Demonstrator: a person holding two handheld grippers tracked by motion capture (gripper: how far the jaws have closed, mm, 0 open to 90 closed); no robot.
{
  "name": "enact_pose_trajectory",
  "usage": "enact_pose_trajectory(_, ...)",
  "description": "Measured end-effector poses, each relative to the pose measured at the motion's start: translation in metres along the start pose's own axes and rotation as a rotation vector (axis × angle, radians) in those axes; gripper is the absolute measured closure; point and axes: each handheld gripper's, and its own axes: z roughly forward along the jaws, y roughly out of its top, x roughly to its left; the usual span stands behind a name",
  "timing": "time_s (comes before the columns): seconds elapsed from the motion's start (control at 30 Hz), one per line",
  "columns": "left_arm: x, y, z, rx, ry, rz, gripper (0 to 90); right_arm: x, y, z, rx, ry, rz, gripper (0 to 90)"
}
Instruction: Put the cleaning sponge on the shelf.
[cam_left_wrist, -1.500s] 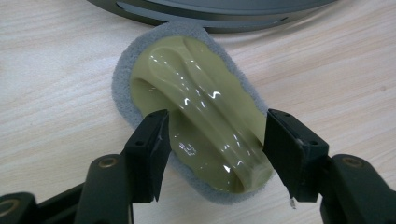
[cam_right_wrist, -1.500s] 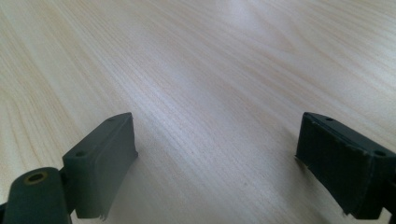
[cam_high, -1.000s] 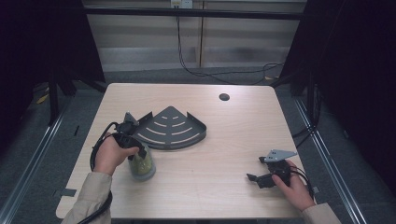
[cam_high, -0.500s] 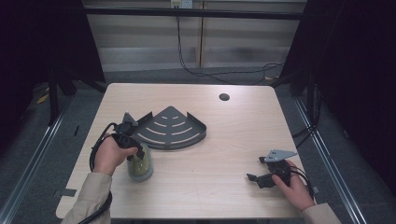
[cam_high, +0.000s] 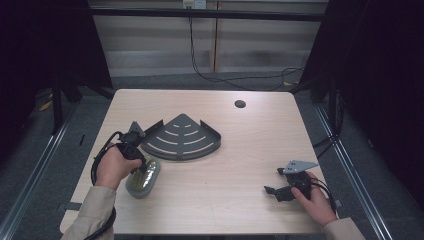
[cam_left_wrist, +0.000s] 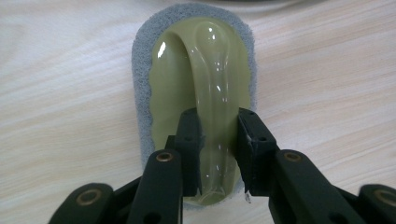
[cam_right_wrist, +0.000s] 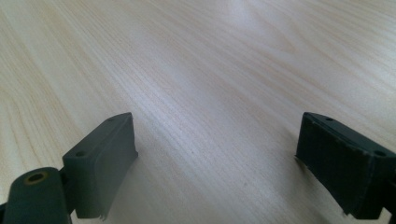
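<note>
on the table the left claw has just closed on the scrubber's handle.

From the high view I cannot see the near end of the scrubber; my left hand and left gripper cover it. In the left gripper view the jaws mask the lower part of its handle and the bottom edge crops the pad. The small dark round mark near the desk's far edge is too small to identify. The corner shelf has its left tip behind the gripper's plate. Both sleeves are cut off at the bottom edge.
</note>
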Motion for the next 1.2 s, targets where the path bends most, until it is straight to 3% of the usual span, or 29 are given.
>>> enact_pose_trajectory(0.37, 0.005, -0.003, -0.021, -0.012, 0.021, 0.054, 72.1, 0.0, 0.0, 0.0, -0.001, 0.0, -0.001, 11.3)
enact_pose_trajectory(0.53, 0.006, -0.002, -0.028, -0.01, 0.015, 0.056, 72.1, 0.0, 0.0, 0.0, -0.001, 0.0, -0.001, 11.3)
enact_pose_trajectory(0.83, 0.002, 0.006, -0.051, -0.014, 0.011, 0.093, 72.2, 0.0, 0.0, 0.0, -0.001, 0.0, 0.002, 11.3)
enact_pose_trajectory(1.2, -0.001, 0.015, -0.062, -0.013, 0.01, 0.115, 72.2, 0.0, 0.0, 0.0, -0.003, 0.0, 0.0, 11.3)
